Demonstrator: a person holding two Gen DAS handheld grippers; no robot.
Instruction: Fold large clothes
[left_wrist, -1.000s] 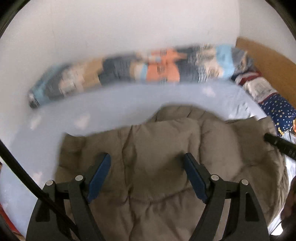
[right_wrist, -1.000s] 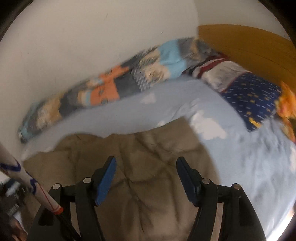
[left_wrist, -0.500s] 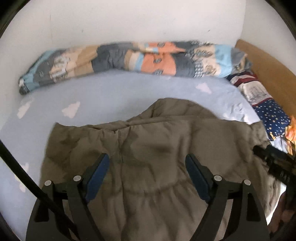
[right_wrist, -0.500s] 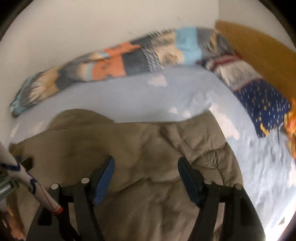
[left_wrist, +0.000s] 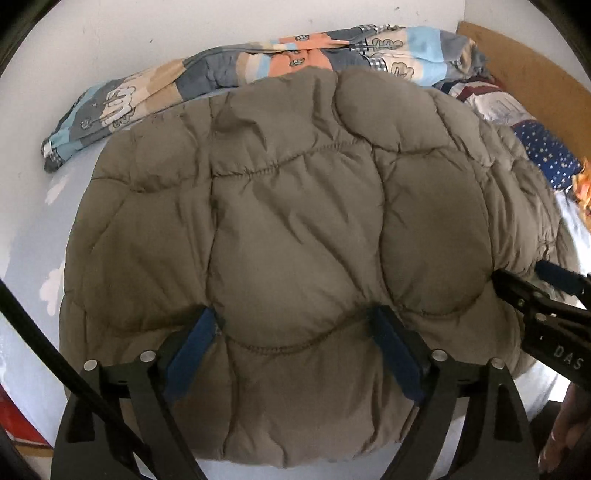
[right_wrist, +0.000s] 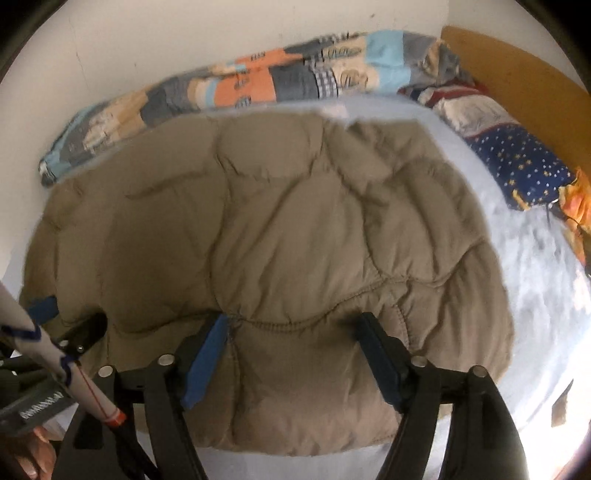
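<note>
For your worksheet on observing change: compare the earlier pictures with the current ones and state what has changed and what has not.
Both grippers came down close over the quilted jacket, which now fills both views. The left gripper and right gripper have just been opening; their pads sink into the padding without clamping it. The patchwork blanket and pillows stayed put.

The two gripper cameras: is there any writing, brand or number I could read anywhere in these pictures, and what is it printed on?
"DAS": pale letters on the black body of the right gripper, at the right edge of the left camera's view; the word runs on out of frame.
Pale lettering on the left gripper, low left in the right camera's view: too blurred to read.
Patchwork blanket: small printed drawings, no legible words.
Padded brown coat: no label showing.
</note>
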